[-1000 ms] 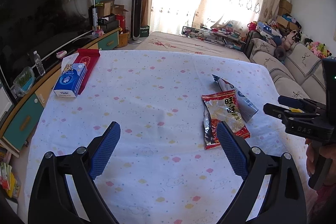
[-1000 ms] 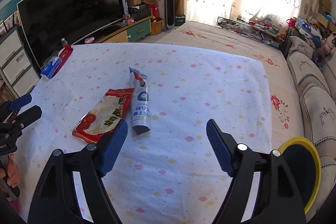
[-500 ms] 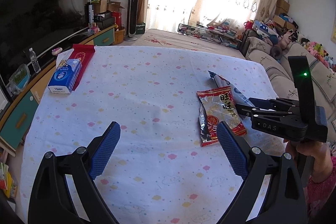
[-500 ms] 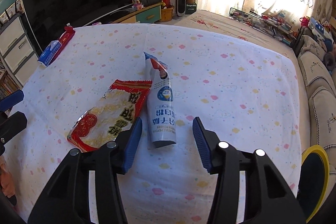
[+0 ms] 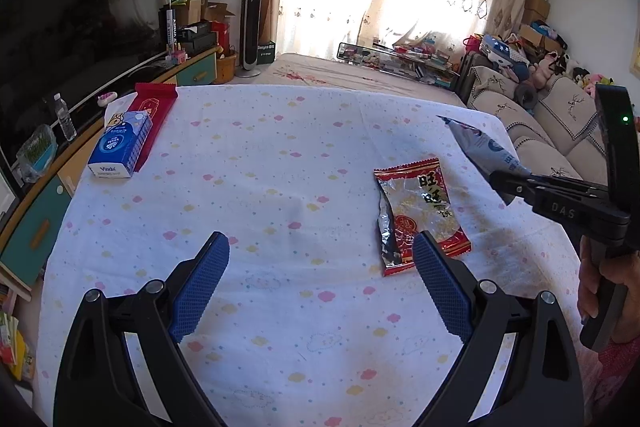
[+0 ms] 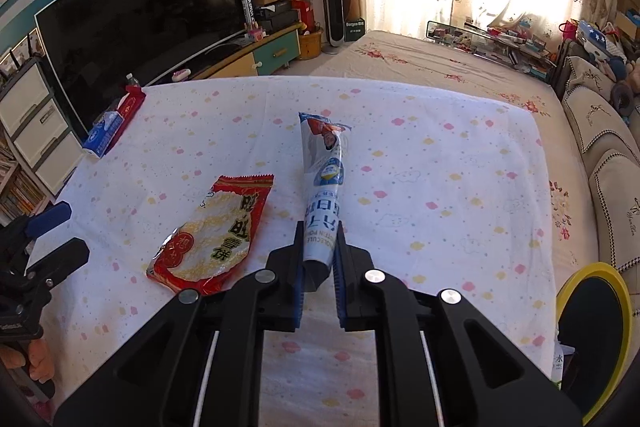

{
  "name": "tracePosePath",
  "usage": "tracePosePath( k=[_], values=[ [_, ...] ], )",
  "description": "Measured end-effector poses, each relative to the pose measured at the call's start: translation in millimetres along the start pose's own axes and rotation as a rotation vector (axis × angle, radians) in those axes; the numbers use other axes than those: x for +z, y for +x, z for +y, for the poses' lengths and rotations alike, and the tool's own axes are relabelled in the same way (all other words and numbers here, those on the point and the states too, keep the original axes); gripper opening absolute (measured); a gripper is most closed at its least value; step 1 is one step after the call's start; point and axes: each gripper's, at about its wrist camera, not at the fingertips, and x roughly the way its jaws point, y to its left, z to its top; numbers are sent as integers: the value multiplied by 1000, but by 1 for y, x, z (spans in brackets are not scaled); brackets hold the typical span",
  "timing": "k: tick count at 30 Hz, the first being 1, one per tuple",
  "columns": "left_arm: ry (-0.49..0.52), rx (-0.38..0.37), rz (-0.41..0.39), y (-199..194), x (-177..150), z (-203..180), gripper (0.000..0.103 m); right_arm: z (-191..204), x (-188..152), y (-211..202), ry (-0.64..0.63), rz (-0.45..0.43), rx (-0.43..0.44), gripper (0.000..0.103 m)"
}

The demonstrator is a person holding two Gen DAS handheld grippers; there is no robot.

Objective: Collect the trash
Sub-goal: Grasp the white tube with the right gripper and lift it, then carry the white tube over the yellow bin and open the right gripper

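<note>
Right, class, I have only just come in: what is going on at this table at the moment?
A person with a gripper in each hand is collecting trash from a table with a spotted cloth. The right gripper has just closed on the near end of the blue and white wrapper. The left gripper hangs open above the cloth, holding nothing. The red snack packet lies on the cloth, not yet picked up.

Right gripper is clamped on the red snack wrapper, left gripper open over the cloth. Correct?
Not quite. The right gripper is clamped on the blue and white pouch, not the red snack wrapper, which lies loose on the cloth beside it; the right wrist view shows this. Its jaws have just been closing onto the pouch. The left gripper is open over the cloth.
</note>
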Motion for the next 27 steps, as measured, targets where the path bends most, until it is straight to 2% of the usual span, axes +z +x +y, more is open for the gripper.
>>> tracePosePath(
  k=[5, 10, 15, 21, 24, 25, 26, 27],
  values=[
    [-1, 0, 4, 1, -1, 0, 91, -39, -17, -35, 66, -43, -31, 12],
    [-2, -2, 10, 2, -2, -1, 91, -103, -50, -62, 166, -59, -165, 12],
    [4, -3, 7, 4, -2, -1, 91, -172, -88, -75, 295, -23, -276, 12],
    [12, -3, 13, 7, -4, -2, 91, -225, -122, -76, 406, 18, -349, 14],
    [16, -3, 15, 8, -5, -3, 91, -240, -134, -71, 432, 37, -377, 25],
    [17, -3, 15, 8, -5, -4, 91, -243, -136, -71, 440, 35, -386, 37],
    [19, -3, 15, 9, -5, -4, 91, -244, -139, -71, 447, 32, -395, 44],
    [19, -3, 15, 9, -5, -4, 91, -245, -141, -71, 454, 28, -400, 46]
  ],
)
